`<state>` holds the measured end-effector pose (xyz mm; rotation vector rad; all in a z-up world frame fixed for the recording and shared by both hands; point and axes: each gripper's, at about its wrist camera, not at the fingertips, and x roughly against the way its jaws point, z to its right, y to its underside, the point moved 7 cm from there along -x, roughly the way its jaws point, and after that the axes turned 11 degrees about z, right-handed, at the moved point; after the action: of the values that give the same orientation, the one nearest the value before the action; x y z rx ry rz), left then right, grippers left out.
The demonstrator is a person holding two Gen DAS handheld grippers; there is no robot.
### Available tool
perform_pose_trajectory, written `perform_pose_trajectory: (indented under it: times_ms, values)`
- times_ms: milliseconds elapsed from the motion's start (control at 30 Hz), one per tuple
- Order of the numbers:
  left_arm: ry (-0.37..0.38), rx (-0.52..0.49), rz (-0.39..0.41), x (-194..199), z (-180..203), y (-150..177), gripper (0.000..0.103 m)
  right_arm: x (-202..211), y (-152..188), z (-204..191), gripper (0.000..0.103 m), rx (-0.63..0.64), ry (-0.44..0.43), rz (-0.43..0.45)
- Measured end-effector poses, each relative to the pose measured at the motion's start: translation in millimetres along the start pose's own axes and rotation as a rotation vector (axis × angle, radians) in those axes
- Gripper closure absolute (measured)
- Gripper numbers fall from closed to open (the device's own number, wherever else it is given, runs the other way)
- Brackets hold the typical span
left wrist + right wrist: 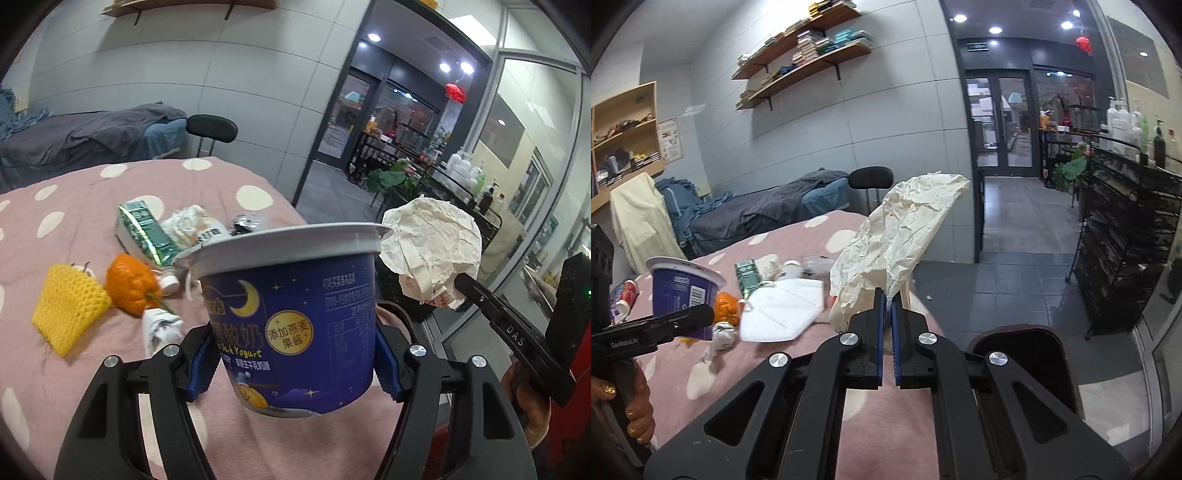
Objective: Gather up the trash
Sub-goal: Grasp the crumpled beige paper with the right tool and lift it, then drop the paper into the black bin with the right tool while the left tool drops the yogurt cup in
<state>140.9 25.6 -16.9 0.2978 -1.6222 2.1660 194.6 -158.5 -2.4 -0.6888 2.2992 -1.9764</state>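
Note:
My left gripper [295,354] is shut on a dark blue yogurt tub [295,317] with a grey rim, held upright above the pink dotted tablecloth [74,369]. From the right wrist view the same yogurt tub [679,288] shows at the left. My right gripper [888,299] is shut on a crumpled off-white paper wrapper [901,236], which sticks up from its blue pads. That paper wrapper [432,251] hangs just right of the tub's rim. More trash lies on the cloth: a green carton [142,232], orange peel [131,286], yellow foam net [68,310] and a white face mask [783,310].
A black bin rim [1015,332] sits beside the table's right edge, just past my right gripper. A black wire rack [1126,236] with bottles stands along the right wall. A black chair [210,129] and a grey covered bed [768,214] are behind the table.

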Motion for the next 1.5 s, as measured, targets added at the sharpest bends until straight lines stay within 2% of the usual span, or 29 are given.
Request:
perform_pose_trajectory:
  times_ms: [133, 300, 400, 533, 667, 733, 800, 833, 1033, 1133, 1300, 1500]
  values:
    - [0.084, -0.041, -0.026, -17, 34, 6, 0.035, 5, 16, 57, 0.099, -0.032, 0.148, -0.037]
    - [0.165, -0.076, -0.080, -38, 68, 18, 0.035, -5, 67, 125, 0.099, -0.062, 0.305, -0.154]
    - [0.199, -0.095, -0.114, -50, 84, 25, 0.035, -20, 108, 155, 0.099, -0.097, 0.349, -0.245]
    - [0.243, -0.107, -0.160, -61, 102, 36, 0.035, -44, 156, 173, 0.099, -0.155, 0.386, -0.359]
    - [0.273, -0.123, -0.194, -70, 118, 47, 0.035, -49, 183, 190, 0.095, -0.224, 0.441, -0.409]
    - [0.289, -0.136, -0.210, -74, 128, 53, 0.035, -48, 185, 189, 0.085, -0.217, 0.447, -0.409]
    - [0.300, -0.150, -0.228, -78, 136, 60, 0.035, -46, 186, 190, 0.041, -0.218, 0.451, -0.401]
    - [0.305, -0.155, -0.238, -80, 141, 64, 0.035, -43, 186, 191, 0.035, -0.230, 0.463, -0.384]
    - [0.343, -0.184, -0.305, -96, 163, 78, 0.035, -22, 177, 201, 0.034, -0.235, 0.551, -0.342]
    - [0.365, -0.216, -0.339, -104, 177, 87, 0.035, -10, 166, 204, 0.029, -0.215, 0.586, -0.317]
    - [0.387, -0.243, -0.421, -126, 198, 109, 0.035, 13, 152, 210, 0.027, -0.182, 0.633, -0.270]
    - [0.384, -0.264, -0.537, -154, 213, 138, 0.035, 32, 159, 221, 0.026, -0.202, 0.688, -0.272]
